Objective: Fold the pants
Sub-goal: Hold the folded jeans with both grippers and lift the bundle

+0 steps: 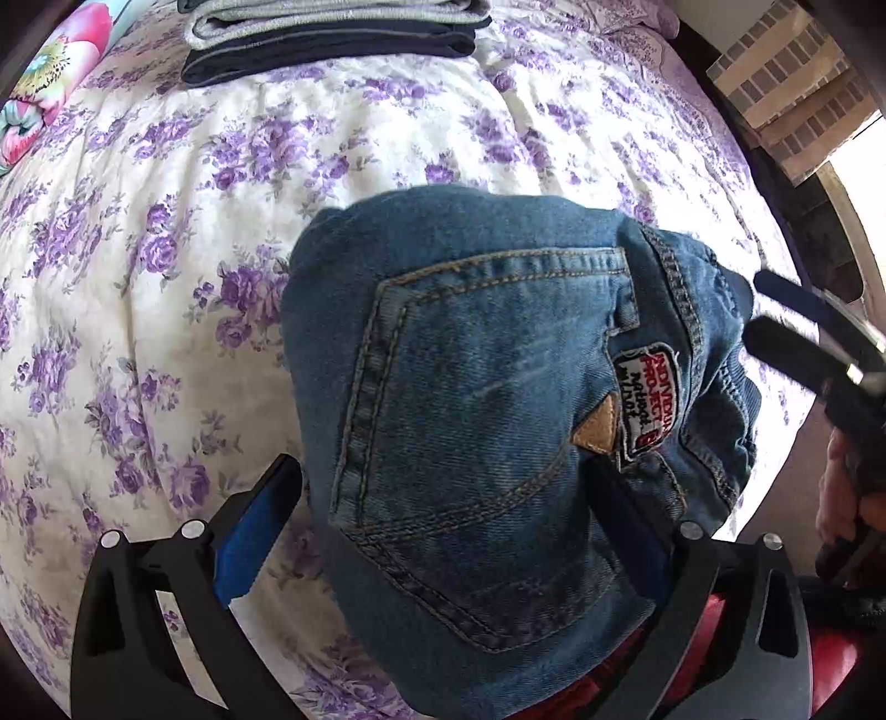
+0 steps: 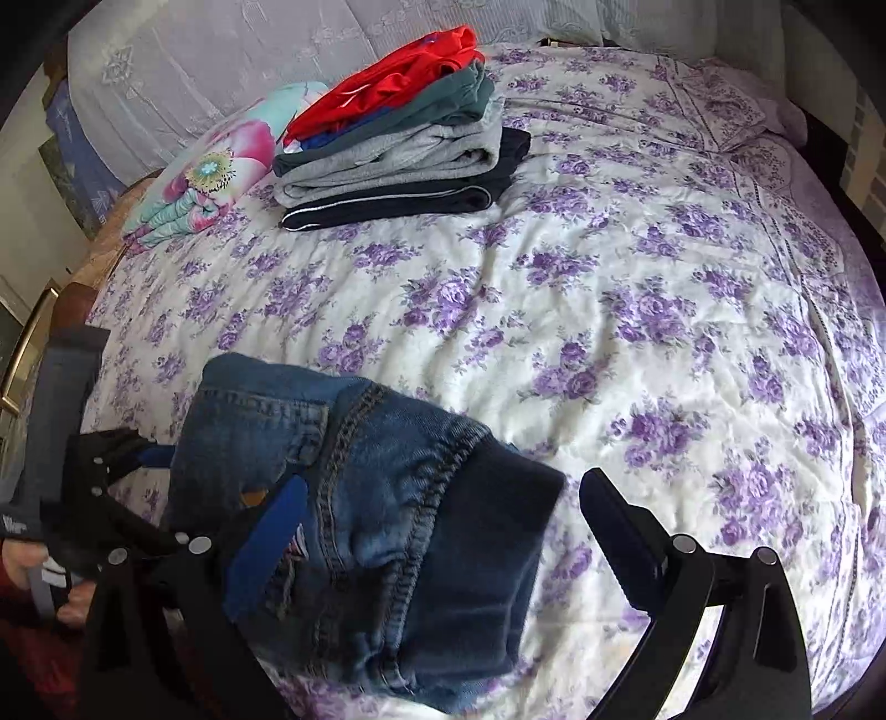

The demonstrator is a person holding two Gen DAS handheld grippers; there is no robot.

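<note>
A folded pair of blue jeans (image 1: 487, 399) lies on the flowered bedspread (image 1: 166, 221), back pocket and a red-and-white patch facing up. My left gripper (image 1: 448, 498) is open, its fingers standing either side of the bundle's near end. In the right wrist view the jeans (image 2: 376, 526) show a dark waistband end. My right gripper (image 2: 437, 520) is open around that end, with its blue-padded left finger (image 2: 271, 543) over the denim. The right gripper also shows in the left wrist view (image 1: 803, 332), and the left gripper in the right wrist view (image 2: 127, 459).
A stack of folded clothes (image 2: 398, 144), red on top and dark at the bottom, sits at the far side of the bed. A flowered pillow (image 2: 216, 171) lies left of it. The stack's lower layers show in the left wrist view (image 1: 332, 39). The bedspread (image 2: 609, 310) is wide.
</note>
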